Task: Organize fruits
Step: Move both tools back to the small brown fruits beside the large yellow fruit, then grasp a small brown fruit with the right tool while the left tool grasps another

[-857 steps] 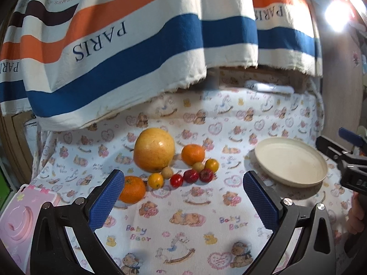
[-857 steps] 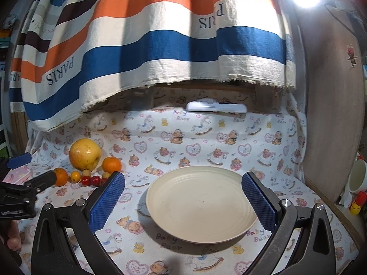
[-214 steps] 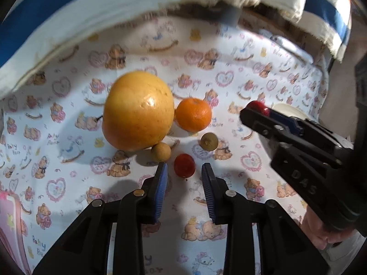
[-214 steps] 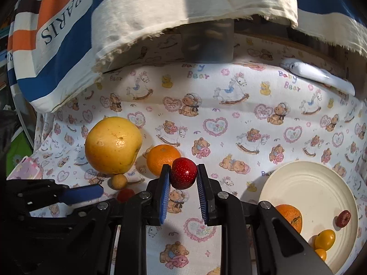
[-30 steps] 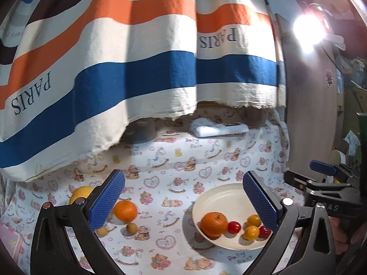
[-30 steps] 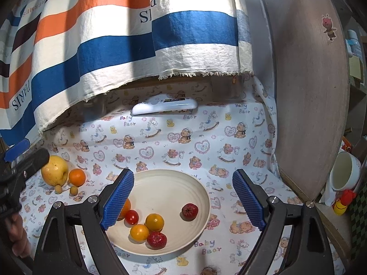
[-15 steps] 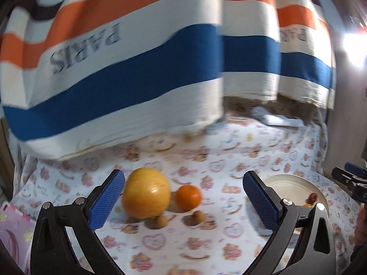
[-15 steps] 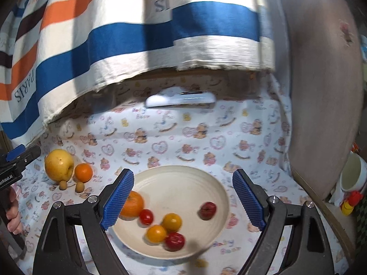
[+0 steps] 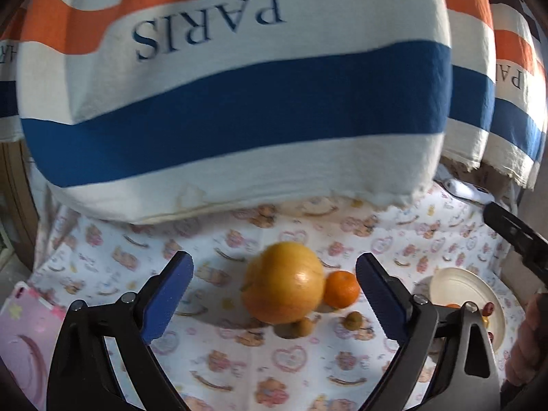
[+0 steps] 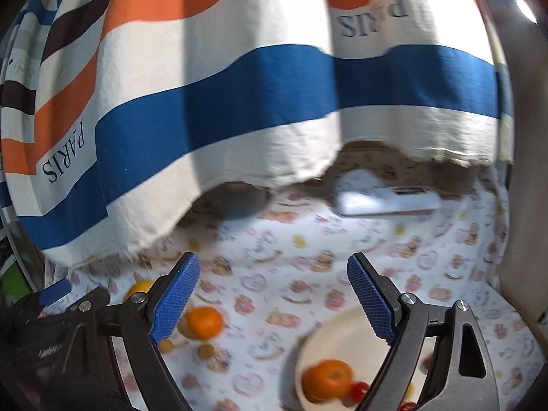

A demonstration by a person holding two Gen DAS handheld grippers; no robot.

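Facing the grapefruit point(image 9: 283, 282), left tongs point(image 9: 274, 294) just narrowed, empty.

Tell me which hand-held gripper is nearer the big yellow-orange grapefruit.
Left. The left hand-held gripper faces the big yellow-orange grapefruit, framed between its open jaws; the right hand-held gripper is farther, over the cream plate.
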